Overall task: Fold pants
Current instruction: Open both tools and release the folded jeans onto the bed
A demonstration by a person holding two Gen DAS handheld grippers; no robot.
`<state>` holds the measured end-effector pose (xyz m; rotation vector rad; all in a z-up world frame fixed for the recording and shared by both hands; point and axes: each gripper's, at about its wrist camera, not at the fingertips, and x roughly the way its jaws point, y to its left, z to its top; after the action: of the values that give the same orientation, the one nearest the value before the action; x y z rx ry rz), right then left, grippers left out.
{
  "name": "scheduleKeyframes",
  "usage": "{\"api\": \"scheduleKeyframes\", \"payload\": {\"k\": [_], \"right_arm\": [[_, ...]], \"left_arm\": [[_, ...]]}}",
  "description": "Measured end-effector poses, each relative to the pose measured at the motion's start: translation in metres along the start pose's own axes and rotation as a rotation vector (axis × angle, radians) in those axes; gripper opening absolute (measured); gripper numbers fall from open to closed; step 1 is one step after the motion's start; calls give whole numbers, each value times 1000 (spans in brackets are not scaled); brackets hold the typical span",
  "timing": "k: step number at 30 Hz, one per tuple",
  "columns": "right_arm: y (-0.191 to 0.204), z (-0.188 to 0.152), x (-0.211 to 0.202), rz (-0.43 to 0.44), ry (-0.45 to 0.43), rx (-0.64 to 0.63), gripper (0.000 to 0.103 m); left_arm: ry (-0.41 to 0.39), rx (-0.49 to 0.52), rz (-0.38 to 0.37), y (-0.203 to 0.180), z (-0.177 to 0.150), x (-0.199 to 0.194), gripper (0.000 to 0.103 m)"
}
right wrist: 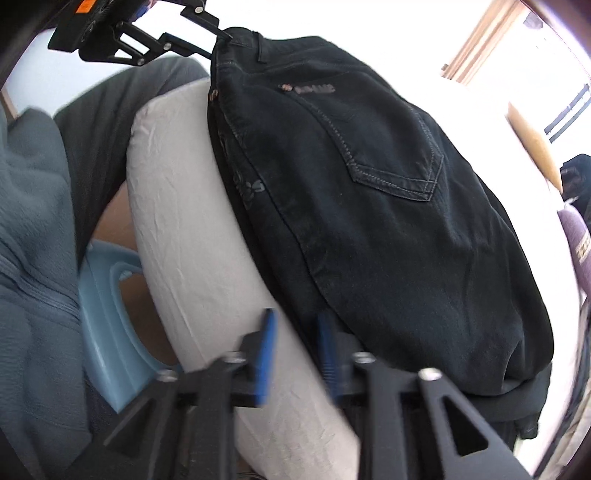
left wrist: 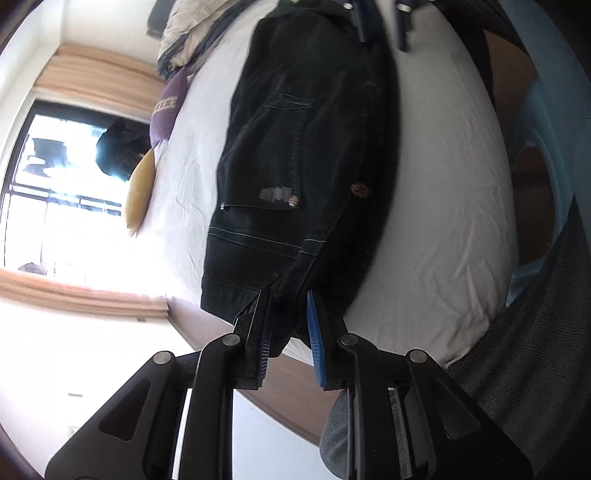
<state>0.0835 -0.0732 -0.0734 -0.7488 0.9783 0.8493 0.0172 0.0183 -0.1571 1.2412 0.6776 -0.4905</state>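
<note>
Both tongs sit at the near edge of their own views, pointing down toward a bed. In the left wrist view the left tongs [left wrist: 290, 334] stand at 6 o'clock, their blue pads parted a little, and the waistband corner of the black pants [left wrist: 295, 158] hangs in the gap between them; whether the pads press on the cloth or only flank it I cannot tell. In the right wrist view the right tongs [right wrist: 295, 343] also sit at 6 o'clock, released, with a plain gap between the blue pads and only the white sheet showing through it; the folded edge of the pants lies just beside the 3 o'clock pad. From there the pants stretch away toward 12 o'clock, folded lengthwise on the bed [left wrist: 436, 206], back pocket up. At 9 o'clock in the right view are a person's grey garment [right wrist: 33, 229] and a pale blue stool [right wrist: 107, 325] beside the mattress. Farther off, at 11 o'clock in the left view, lie a purple cushion [left wrist: 168, 110] and a yellow one [left wrist: 140, 192], with a heap of clothes [left wrist: 195, 29] beyond, and a bright window [left wrist: 55, 192] at 9 o'clock.
</note>
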Motion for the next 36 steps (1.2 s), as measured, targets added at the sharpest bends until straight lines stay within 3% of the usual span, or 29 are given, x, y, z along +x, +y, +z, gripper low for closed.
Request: {"api": "scheduleKeyframes", "payload": {"k": [4, 7, 8, 11, 12, 14, 16, 18, 21, 24, 26, 27, 28, 29, 32, 36], "right_arm": [[-25, 2, -20, 45, -98, 179, 43], [-33, 0, -26, 29, -133, 243, 43], [-36, -1, -25, 31, -128, 266, 43], [-43, -7, -6, 61, -64, 314, 44], [-41, -10, 3, 59, -34, 310, 44], [-32, -14, 6, 30, -37, 288, 45], [-33, -11, 1, 41, -43, 310, 48], [-39, -6, -11, 51, -94, 344, 48], [-46, 1, -20, 57, -149, 405, 48], [-47, -8, 2, 74, -61, 451, 52], [-42, -12, -2, 66, -68, 449, 54], [-40, -14, -7, 73, -68, 452, 54], [-42, -18, -14, 80, -78, 466, 54], [-46, -24, -23, 84, -97, 494, 54], [-78, -48, -60, 49, -191, 645, 54], [-153, -91, -102, -102, -317, 928, 54]], "left_arm": [[-9, -190, -42, 32, 41, 8, 18], [-39, -155, -70, 24, 63, 8, 18], [-26, -147, -110, 23, 65, 9, 18], [93, -88, -207, 12, 44, 20, 18], [145, -65, -196, 7, 29, 25, 18], [213, -117, -176, 8, 0, 28, 18], [231, -204, -152, 20, -10, 23, 18], [178, -291, -126, 31, 2, 14, 18], [85, -405, -136, 39, 46, 15, 18], [20, -468, -173, 33, 96, 29, 18], [22, -524, -244, 25, 119, 50, 18], [66, -554, -304, 18, 126, 67, 18], [113, -566, -330, 10, 132, 82, 18], [113, -560, -308, 6, 133, 89, 18], [100, -560, -306, 8, 141, 79, 18], [-11, -628, -279, 34, 164, 49, 18]]}}
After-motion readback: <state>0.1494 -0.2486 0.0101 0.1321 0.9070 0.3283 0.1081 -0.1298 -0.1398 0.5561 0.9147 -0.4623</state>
